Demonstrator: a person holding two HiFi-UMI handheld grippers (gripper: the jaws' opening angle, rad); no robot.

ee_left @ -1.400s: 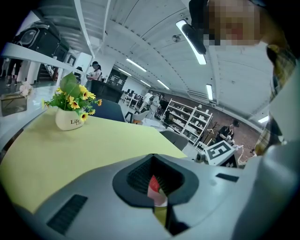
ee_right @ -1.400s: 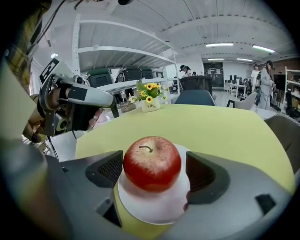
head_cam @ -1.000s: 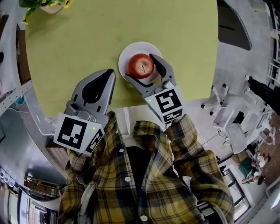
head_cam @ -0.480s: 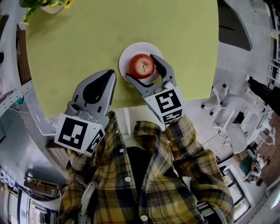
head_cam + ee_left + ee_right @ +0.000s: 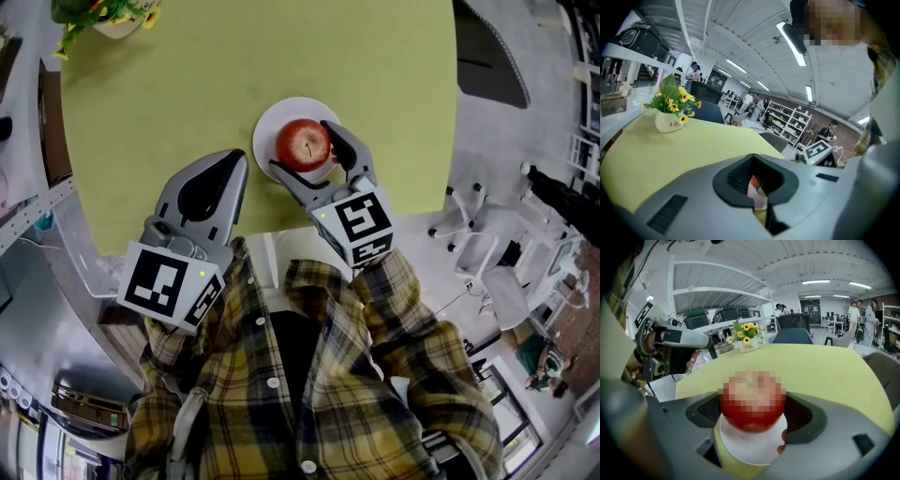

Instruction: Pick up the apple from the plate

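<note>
Centre frame: right gripper (image 5: 300, 145) still clamps the apple (image 5: 303, 141) over the plate (image 5: 268, 129), so the lift is likely pending. Left gripper (image 5: 232, 157) is pinched together, empty.

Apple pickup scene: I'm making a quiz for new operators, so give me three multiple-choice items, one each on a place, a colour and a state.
1. The apple sits between the fingers of: A the left gripper; B the right gripper; C neither.
2. The plate is: A blue; B white; C black.
3. The left gripper's fingers are: A wide apart; B clamped on a cup; C together, empty.
Answers: B, the right gripper view shows the apple between its fingers; B, the rim is white against the yellow-green table; C, the left gripper view shows them closed on nothing.
</note>
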